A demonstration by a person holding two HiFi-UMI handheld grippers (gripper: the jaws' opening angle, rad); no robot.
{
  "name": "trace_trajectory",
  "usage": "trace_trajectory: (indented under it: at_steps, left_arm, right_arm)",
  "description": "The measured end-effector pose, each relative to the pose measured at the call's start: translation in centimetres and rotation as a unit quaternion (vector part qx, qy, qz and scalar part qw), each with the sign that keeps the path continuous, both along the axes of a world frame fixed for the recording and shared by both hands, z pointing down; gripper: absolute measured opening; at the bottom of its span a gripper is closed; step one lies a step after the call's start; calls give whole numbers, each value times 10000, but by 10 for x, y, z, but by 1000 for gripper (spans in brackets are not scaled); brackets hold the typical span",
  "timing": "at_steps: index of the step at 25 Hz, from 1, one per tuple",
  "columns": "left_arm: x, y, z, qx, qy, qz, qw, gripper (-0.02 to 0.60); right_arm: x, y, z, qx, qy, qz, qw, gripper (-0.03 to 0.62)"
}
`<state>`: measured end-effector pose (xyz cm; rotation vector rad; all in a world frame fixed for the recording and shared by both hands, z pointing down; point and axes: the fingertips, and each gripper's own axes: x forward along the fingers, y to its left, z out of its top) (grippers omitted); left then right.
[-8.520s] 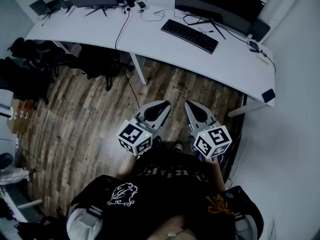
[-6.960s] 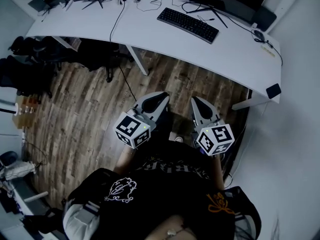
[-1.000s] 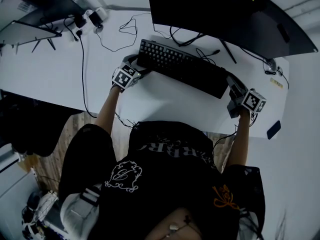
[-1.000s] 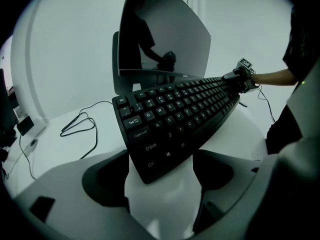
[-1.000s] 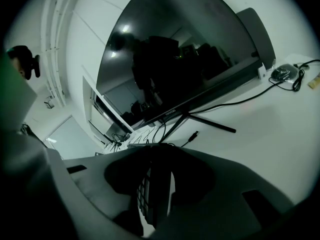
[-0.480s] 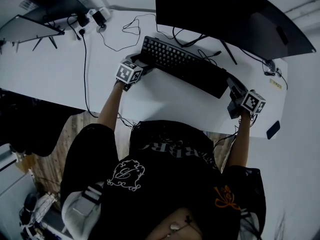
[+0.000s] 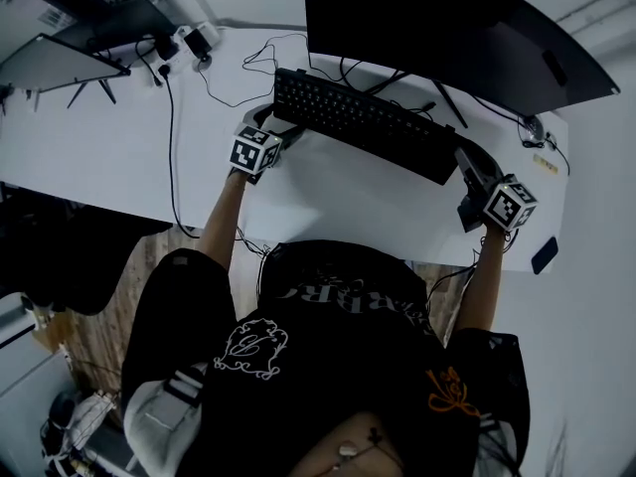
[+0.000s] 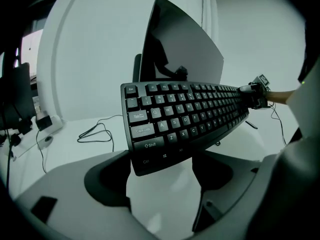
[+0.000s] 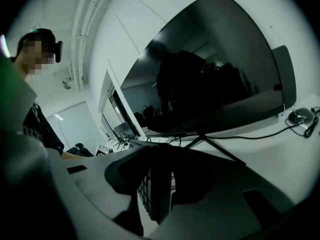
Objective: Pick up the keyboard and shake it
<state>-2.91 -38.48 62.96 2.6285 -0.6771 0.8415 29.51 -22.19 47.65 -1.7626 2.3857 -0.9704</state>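
**A:** The left gripper: how do its jaws stand?

**B:** They are partly spread and clamped on the left end of the keyboard. The corner with the Ctrl and Shift keys sits between them.

**A:** And the right gripper?

**B:** It is also part-open and pinches the keyboard's right end. Its own view shows that end edge-on between the two jaws.

**A:** Where is the keyboard?

**B:** It hangs between the two grippers above the white desk, just in front of the big dark monitor. In the left gripper view, bare desk shows beneath its near edge.

**A:** How does it look?

**B:** It is black and full-size, with pale lettering on the keys. In the head view the key side faces up.
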Motion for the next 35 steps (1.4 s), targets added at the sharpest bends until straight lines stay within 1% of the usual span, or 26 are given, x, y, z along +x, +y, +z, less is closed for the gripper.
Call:
trace_trajectory:
  at_steps: [8,13,18,23,28,35]
  left_arm:
    - [-7,-3,-28,325,173,-287,9989,396]
    - [-13,-2,-37,412,231,-380,9982,397]
    - [-15,1,-37,386,215,-398,9982,396]
    - [-16,5,-32,307,216,-413,9984,396]
    - [-15,6,-31,279,190,-381,9987,397]
    - [-19,11,-25,220,99,-285,9993,397]
  right_arm:
    - [-16,4,-36,641,592,-374,9955,137]
    - [-26,7,-51,935,711,-562,9915,135]
    - [-30,10,-56,985,698,-537,9912,135]
    - [-32,12,-58,1068,482,-561,9915,133]
    - [-30,14,-53,866,459,-463,9941,133]
    - [-27,15,-38,688,126,-257,9972,132]
